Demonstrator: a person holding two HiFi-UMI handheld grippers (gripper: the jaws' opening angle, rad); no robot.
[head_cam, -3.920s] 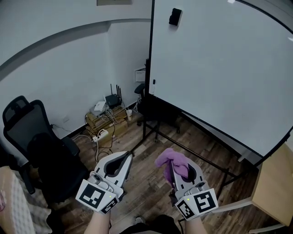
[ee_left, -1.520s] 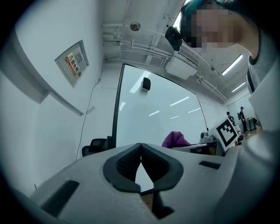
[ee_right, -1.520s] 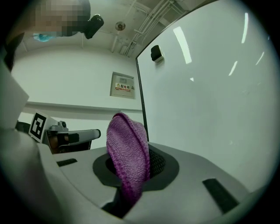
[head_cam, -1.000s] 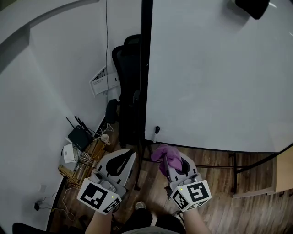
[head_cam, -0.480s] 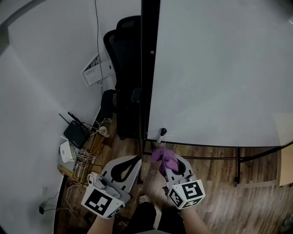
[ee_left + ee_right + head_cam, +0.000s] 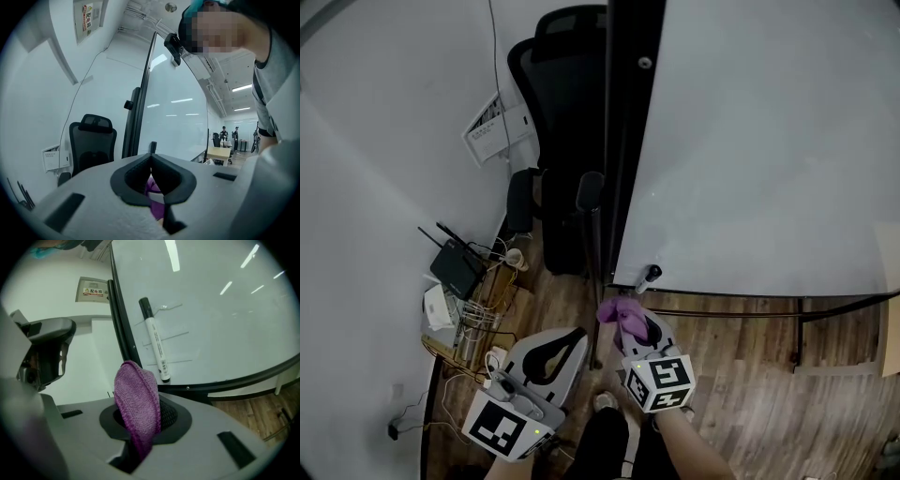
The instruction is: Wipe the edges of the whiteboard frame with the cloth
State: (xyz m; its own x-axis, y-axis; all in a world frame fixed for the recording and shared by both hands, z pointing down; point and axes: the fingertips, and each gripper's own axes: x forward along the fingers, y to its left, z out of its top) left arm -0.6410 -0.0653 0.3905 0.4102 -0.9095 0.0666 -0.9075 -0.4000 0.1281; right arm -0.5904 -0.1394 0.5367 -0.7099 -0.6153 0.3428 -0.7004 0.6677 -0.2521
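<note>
right tongs clamped on cloth | left tongs closed, empty | cloth looks soft, light, floppy; pinch bunched middle

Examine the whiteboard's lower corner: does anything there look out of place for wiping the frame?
A marker stands tilted against the whiteboard, its lower end right at the bottom frame. It lies in the path the purple cloth would take and may get knocked.
</note>
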